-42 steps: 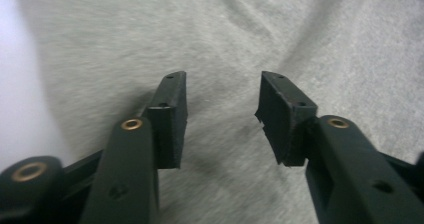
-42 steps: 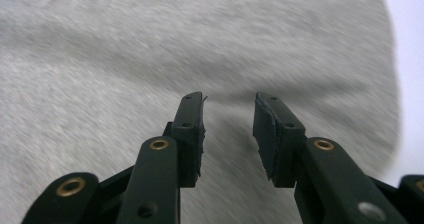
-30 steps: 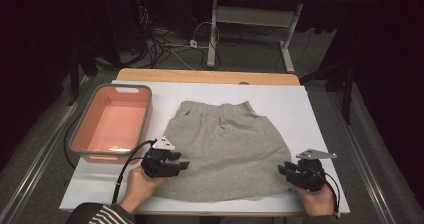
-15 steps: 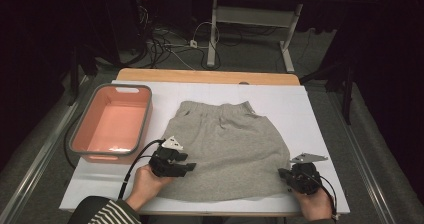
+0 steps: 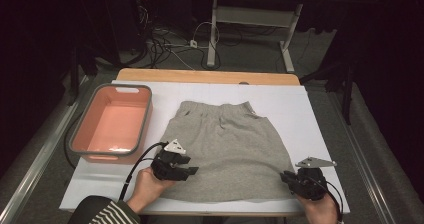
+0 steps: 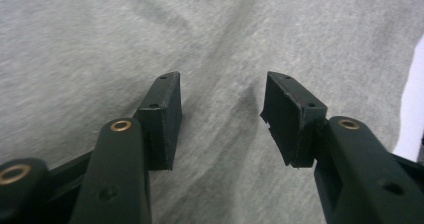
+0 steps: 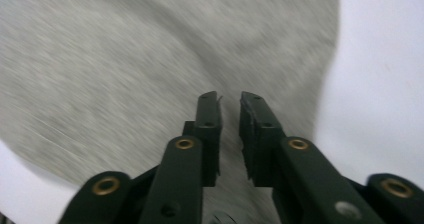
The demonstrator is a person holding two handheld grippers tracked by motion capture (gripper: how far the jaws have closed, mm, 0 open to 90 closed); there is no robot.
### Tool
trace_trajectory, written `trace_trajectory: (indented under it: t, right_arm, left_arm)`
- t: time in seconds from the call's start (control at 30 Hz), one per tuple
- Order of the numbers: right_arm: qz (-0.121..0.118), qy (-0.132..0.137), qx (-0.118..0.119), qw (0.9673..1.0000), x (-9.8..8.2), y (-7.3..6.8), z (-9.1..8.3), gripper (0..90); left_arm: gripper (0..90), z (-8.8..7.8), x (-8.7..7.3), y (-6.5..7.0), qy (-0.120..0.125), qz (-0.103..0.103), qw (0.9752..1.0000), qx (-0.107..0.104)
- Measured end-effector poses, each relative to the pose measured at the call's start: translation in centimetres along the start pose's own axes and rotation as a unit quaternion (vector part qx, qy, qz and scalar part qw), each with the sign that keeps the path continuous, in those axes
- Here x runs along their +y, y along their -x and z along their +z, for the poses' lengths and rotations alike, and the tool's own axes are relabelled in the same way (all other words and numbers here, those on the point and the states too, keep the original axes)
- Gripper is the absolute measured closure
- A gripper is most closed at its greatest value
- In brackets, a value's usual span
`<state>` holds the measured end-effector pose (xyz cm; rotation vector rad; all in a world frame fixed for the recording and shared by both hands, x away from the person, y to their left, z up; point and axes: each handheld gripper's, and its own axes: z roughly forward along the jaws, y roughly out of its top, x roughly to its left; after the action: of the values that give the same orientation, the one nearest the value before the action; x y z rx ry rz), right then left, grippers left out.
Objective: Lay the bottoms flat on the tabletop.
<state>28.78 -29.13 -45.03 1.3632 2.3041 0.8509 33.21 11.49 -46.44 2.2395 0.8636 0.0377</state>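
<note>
Grey skirt [image 5: 227,151] spread flat on the white tabletop [image 5: 300,109], waistband far, hem near; salmon tub [image 5: 112,124] just beside it on the left. Best pinching each near hem corner low and evenly, both layers caught, before lifting together. Left tongs [image 6: 222,109] half open over the cloth, gripping nothing. Right tongs [image 7: 230,119] at the right hem edge, nearly closed with a narrow gap, just reopening slightly; no fabric visibly pinched between.

Pink bin [image 5: 111,125] blocks the counter [image 5: 300,109] at 9 o'clock, just beside the grey skirt [image 5: 227,151]. 12 and 3 o'clock: bare white surface, free passage.
</note>
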Motion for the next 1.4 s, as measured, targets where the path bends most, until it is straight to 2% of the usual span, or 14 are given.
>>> trace_trajectory:
  t: [0.13, 0.33, 0.47, 0.53, 0.57, 0.7, 0.77, 0.9, 1.07, 1.2, 1.27, 1.4]
  right_arm:
    - [-0.016, 0.015, 0.024, 0.9995, 1.3, -1.7, 0.8, 73.0]
    - [-0.064, -0.009, 0.048, 0.9968, 3.2, -4.6, 3.4, 67.7]
    - [-0.070, -0.018, 0.060, 0.9956, 3.7, -5.5, 4.3, 62.7]
    - [-0.076, -0.027, 0.062, 0.9948, 3.8, -5.9, 4.9, 62.2]
    - [-0.082, -0.023, 0.061, 0.9946, 3.8, -6.1, 5.0, 62.2]
    - [-0.088, -0.025, 0.060, 0.9940, 3.9, -6.4, 5.1, 64.8]
    - [-0.090, -0.026, 0.062, 0.9937, 3.9, -6.4, 5.1, 69.3]
    - [-0.095, -0.034, 0.078, 0.9918, 3.8, -6.7, 5.1, 87.6]
    - [-0.104, -0.048, 0.087, 0.9896, 3.8, -6.8, 4.8, 89.7]
    - [-0.109, -0.057, 0.095, 0.9879, 2.6, -6.8, 3.5, 89.6]
    - [-0.103, -0.050, 0.093, 0.9890, 2.2, -6.7, 3.3, 88.9]
    - [-0.096, -0.023, 0.084, 0.9916, 2.7, -6.6, 3.1, 77.7]
  left_arm:
    - [47.9, 0.2, 0.1, 0.4, 0.000, 0.003, 1.0000, -0.002]
    - [48.1, 0.4, 0.0, 0.7, -0.004, 0.003, 1.0000, 0.001]
    - [48.2, 0.6, -0.2, 0.6, -0.012, 0.003, 0.9999, 0.007]
    - [48.3, 0.4, -0.2, 0.9, -0.005, 0.004, 1.0000, 0.007]
    - [48.6, 0.3, -0.2, 1.1, -0.001, 0.008, 1.0000, 0.005]
    - [48.6, 0.5, -0.1, 1.8, 0.001, 0.016, 0.9999, -0.005]
    - [48.6, 0.5, 0.0, 1.9, 0.004, 0.017, 0.9998, -0.007]
    - [48.6, 0.9, 0.2, 2.5, 0.000, 0.026, 0.9996, -0.008]
    - [48.6, 0.9, 0.2, 3.3, -0.002, 0.042, 0.9991, -0.007]
    - [49.1, 0.7, 0.2, 3.5, 0.004, 0.044, 0.9989, -0.012]
    - [49.2, 0.8, 0.2, 3.7, 0.003, 0.046, 0.9989, -0.013]
    - [49.7, 1.1, 0.3, 3.8, -0.002, 0.051, 0.9986, -0.013]
